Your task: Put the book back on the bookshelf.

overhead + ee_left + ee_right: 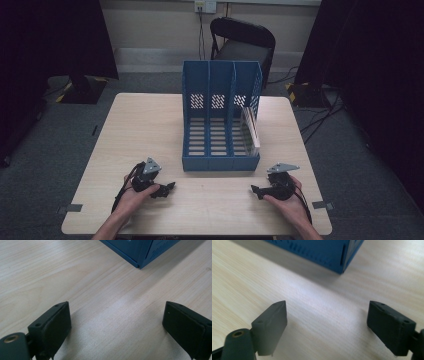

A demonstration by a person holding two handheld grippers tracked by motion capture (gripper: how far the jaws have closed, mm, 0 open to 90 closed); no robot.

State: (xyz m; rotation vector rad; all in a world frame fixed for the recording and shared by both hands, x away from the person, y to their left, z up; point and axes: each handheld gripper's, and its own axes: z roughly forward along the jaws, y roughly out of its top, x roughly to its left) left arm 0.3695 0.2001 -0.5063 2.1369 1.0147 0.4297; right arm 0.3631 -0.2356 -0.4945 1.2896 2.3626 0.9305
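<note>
A blue three-slot file rack (220, 117) stands on the middle of the light wooden table (145, 130). A white booklet or folder (251, 129) leans in its right slot. My left gripper (167, 188) rests low over the table near the front edge, left of the rack, jaws pointing right. It is open with only bare wood between its jaws (117, 322). My right gripper (256, 190) sits low at the front right, jaws pointing left, open and empty (327, 322). A corner of the rack (140, 252) (337, 257) lies ahead of each gripper.
A black chair (242, 42) stands behind the table at the far side. Cables and dark stands lie on the grey carpet around the table. Two tape marks (320, 205) sit at the table's front corners.
</note>
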